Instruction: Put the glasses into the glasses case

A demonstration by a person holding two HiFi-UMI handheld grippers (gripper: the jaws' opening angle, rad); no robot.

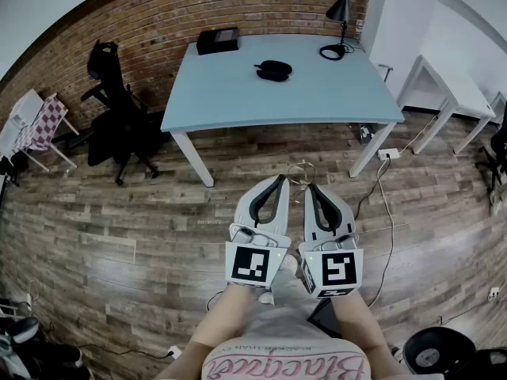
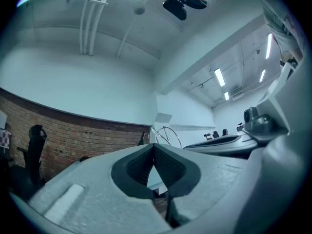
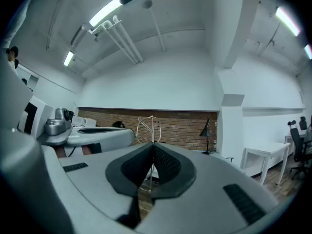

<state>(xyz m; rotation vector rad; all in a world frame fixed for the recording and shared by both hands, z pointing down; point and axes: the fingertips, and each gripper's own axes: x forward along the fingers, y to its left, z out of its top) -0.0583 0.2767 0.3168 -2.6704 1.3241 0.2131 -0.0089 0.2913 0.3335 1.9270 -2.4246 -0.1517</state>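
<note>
The glasses [image 1: 301,172] are thin wire-framed and hang over the wooden floor, well short of the table. My right gripper [image 1: 310,187] is shut on one thin wire temple of them; in the right gripper view the frame [image 3: 148,128] sticks up just past the closed jaws [image 3: 153,146]. My left gripper [image 1: 280,180] is beside it, shut with nothing between its jaws [image 2: 154,146]; the glasses' wire loops [image 2: 165,134] show just right of its tip. The dark oval glasses case [image 1: 273,70] lies on the light blue table [image 1: 238,105], far from both grippers.
A black box [image 1: 218,40] sits at the table's back left and a black desk lamp [image 1: 341,10] at its back right. A black office chair [image 1: 119,117] stands to the left, a white desk [image 1: 451,93] to the right. Cables trail on the floor [image 1: 386,212].
</note>
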